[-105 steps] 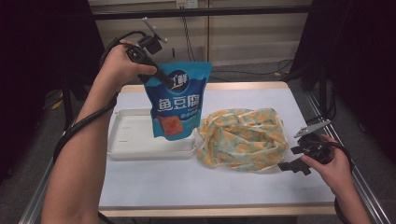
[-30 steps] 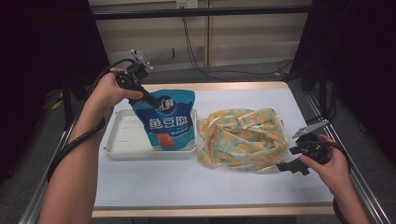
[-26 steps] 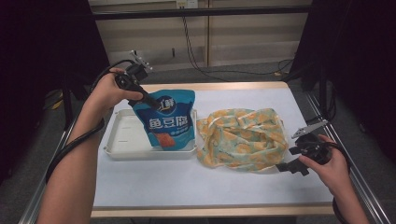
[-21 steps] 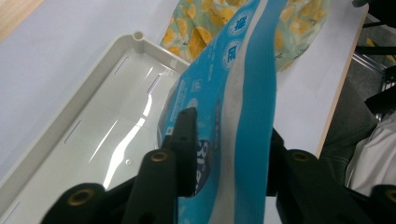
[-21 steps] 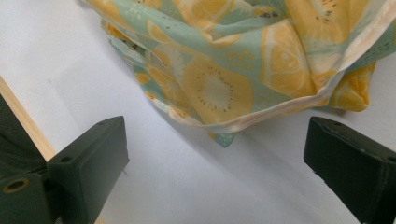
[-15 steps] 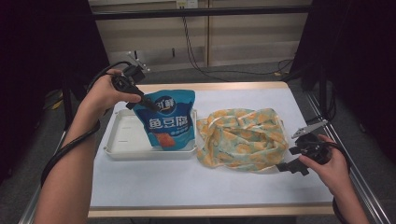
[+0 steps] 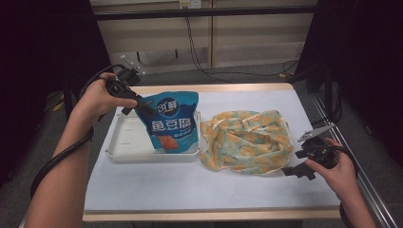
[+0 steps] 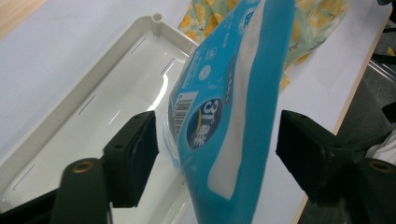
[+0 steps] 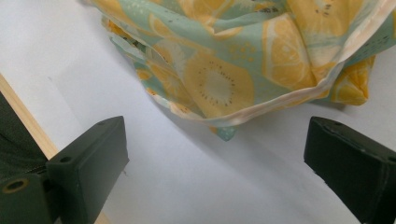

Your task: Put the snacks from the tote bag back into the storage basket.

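A blue snack pouch (image 7: 171, 124) stands upright in the right end of a white tray (image 7: 123, 142). My left gripper (image 7: 142, 107) is at the pouch's top left corner. Its jaws have just been opening. In the left gripper view the pouch (image 8: 233, 102) sits between the spread jaws with a gap on each side, over the tray (image 8: 93, 107). My left gripper (image 8: 215, 140) is open. A cloth bag with a lemon print (image 7: 247, 140) lies crumpled to the right of the tray. My right gripper (image 7: 297, 166) rests open at its near right corner, with the cloth (image 9: 224, 70) just beyond the jaws (image 9: 215, 154).
The table has a pale blue top (image 7: 190, 185) with a wooden edge (image 7: 209, 216). Bare surface lies in front of the tray and bag. Cables trail on the floor behind the table. A metal rail (image 7: 375, 190) runs along the right side.
The pouch came down from mid-air into the tray. My left gripper's jaws have spread apart off the pouch's top corner. The right hand has stayed where it was.
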Tool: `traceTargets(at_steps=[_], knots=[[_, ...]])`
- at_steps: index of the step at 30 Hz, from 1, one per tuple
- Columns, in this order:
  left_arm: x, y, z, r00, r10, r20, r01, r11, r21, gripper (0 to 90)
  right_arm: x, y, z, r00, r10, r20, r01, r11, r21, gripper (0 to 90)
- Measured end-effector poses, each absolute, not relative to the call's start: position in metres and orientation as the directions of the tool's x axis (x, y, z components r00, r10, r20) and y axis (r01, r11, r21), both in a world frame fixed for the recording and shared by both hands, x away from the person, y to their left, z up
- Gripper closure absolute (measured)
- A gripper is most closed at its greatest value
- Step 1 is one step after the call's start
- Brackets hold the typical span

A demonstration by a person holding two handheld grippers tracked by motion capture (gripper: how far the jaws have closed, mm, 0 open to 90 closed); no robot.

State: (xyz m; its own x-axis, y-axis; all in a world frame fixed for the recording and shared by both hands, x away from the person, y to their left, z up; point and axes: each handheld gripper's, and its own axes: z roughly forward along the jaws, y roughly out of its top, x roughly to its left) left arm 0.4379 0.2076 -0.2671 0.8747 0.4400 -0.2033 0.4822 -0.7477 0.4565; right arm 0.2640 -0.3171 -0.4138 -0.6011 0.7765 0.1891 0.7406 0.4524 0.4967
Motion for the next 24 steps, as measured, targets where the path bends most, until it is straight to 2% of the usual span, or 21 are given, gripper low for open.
traceTargets(at_steps=[3,4,5,8,15,24], knots=[[0.436,0.21,-0.268,0.873,0.446,-0.199,0.485,-0.744,0.461,23.4,0.263,-0.317,-0.413,-0.589,0.784,0.195,0.75,0.441,0.492,5.7],[0.433,0.209,-0.269,0.854,0.476,-0.212,0.515,-0.71,0.48,21.9,0.263,-0.317,-0.413,-0.589,0.785,0.193,0.751,0.442,0.491,5.7],[0.435,0.212,-0.269,0.874,0.447,-0.19,0.481,-0.741,0.468,20.1,0.263,-0.317,-0.413,-0.59,0.784,0.196,0.75,0.441,0.492,5.7],[0.432,0.214,-0.269,0.871,0.454,-0.185,0.485,-0.744,0.46,16.7,0.262,-0.317,-0.413,-0.588,0.785,0.195,0.751,0.44,0.493,5.7],[0.427,0.222,-0.274,0.849,0.494,-0.189,0.519,-0.71,0.477,11.5,0.263,-0.317,-0.414,-0.59,0.784,0.193,0.75,0.443,0.492,5.7],[0.42,0.232,-0.285,0.839,0.509,-0.194,0.533,-0.695,0.482,11.5,0.264,-0.318,-0.414,-0.594,0.781,0.191,0.746,0.446,0.495,5.7]])
